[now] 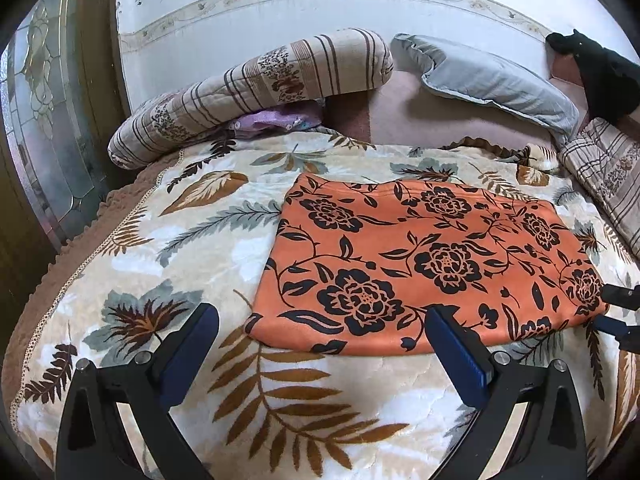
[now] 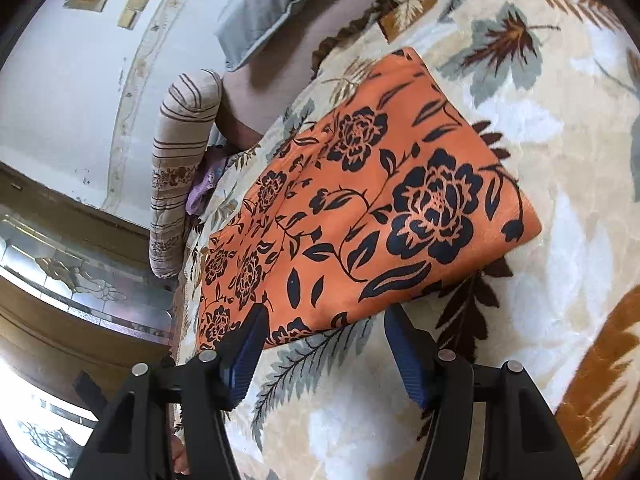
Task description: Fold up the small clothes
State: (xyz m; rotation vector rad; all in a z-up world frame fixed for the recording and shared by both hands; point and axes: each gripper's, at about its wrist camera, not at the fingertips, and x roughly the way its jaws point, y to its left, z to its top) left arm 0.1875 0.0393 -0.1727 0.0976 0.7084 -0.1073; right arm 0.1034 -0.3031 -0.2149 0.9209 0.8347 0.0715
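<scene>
Landmark: orange cloth [image 1: 424,264], black flower print, lying flat as a folded rectangle on the blanket [image 1: 160,248] of the bed.

Left wrist view, left to right:
- Glass door panel [image 1: 44,128] far left of the cloth, beyond the bed edge.
- Striped bolster [image 1: 256,88] behind and left of the cloth, against the wall [image 1: 248,12]. A purple item [image 1: 276,120] is tucked under it; cannot tell what it is.
- Left hand-held gripper [image 1: 320,320]: jaws wide apart, nothing between the pads. Left finger over bare blanket, just left of the cloth's near corner; right finger over the cloth's near edge. Contact with the cloth cannot be judged.
- Grey pillow [image 1: 500,80] behind the cloth, to the right of the bolster.
- Black object [image 1: 600,76] at the wall, far right; blurred, unidentified.
- Right hand-held gripper [image 1: 618,312] tips enter at the right edge, just beside the cloth's right corner.

Right wrist view, left to right:
- Bolster [image 2: 180,184] and pillow [image 2: 272,4] beyond the cloth [image 2: 380,200].
- Right hand-held gripper [image 2: 324,320]: jaws parted about halfway, holding nothing. Left finger overlaps the cloth's near edge; right finger just off that edge, over the blanket [image 2: 580,200].
</scene>
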